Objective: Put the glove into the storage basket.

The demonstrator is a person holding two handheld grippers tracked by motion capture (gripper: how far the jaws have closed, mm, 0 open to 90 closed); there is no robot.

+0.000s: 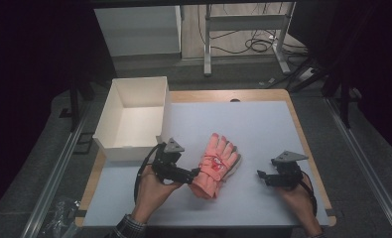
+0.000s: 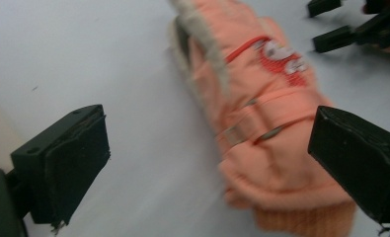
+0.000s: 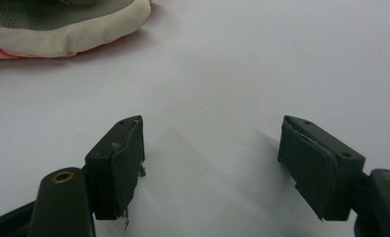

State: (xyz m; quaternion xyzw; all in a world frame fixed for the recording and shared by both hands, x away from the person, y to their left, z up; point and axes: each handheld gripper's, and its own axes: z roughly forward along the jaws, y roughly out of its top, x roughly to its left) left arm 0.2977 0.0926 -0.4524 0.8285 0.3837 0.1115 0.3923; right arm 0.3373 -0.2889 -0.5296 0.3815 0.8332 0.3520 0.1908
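Observation:
An orange-pink glove [image 1: 216,163] with a red and white emblem lies flat on the white mat [image 1: 268,124], fingers pointing away from me. My left gripper [image 1: 194,173] is at the glove's cuff end, left of it. In the left gripper view its jaws [image 2: 210,118] stand wide open, with the blurred glove [image 2: 261,113] ahead between them and neither pad touching it. My right gripper [image 1: 264,168] hovers right of the glove, apart from it. It is open [image 3: 212,123] over bare mat, with the glove's cream edge [image 3: 59,34] at the upper left.
A white open box [image 1: 129,148] stands at the table's left, just behind my left gripper. The wooden table edge [image 1: 310,153] runs along the right of the mat. My right gripper's jaws [image 2: 331,24] show far off in the left gripper view.

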